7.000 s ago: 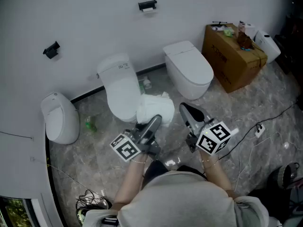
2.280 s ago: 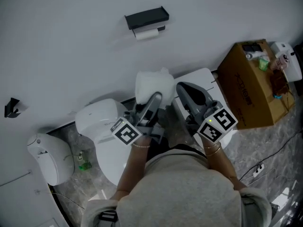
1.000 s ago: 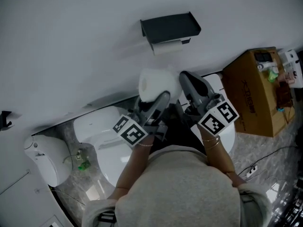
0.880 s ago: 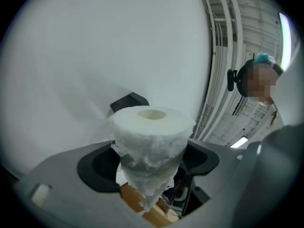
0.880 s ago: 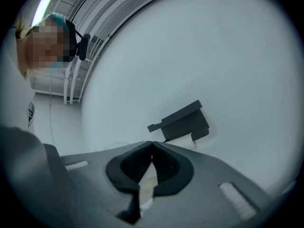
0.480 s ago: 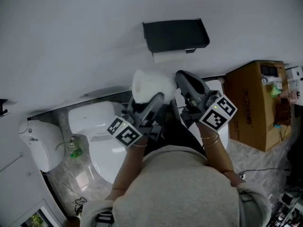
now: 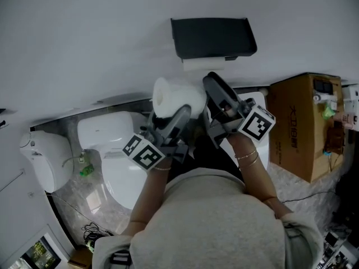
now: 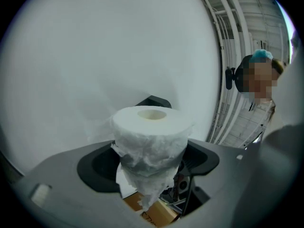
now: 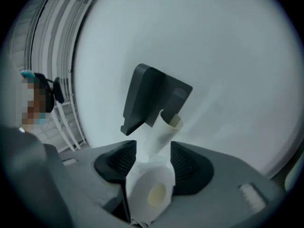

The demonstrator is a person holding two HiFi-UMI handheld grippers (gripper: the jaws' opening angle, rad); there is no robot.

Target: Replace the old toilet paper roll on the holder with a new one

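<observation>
Right, barely begun: the nearly spent white paper roll [image 9: 167, 125] sits on the black wall holder [image 7: 213, 36]. Nearby, the left gripper [image 7: 180, 116] clamps the full white toilet roll [image 7: 174, 96]; the right gripper [image 7: 216, 91] has its jaws opening, gripping nothing.

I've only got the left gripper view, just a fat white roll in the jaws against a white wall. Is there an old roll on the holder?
Observer: Yes, the right gripper view shows a nearly bare old roll under the black holder.
Operator: Where's the holder from my roll?
Observer: In the head view, on the wall, up and right of the new roll.
Operator: And the other one?
Observer: The right gripper sits beside the new roll, jaws opening; that roll's end shows in their gap, pads not pressing it.
</observation>
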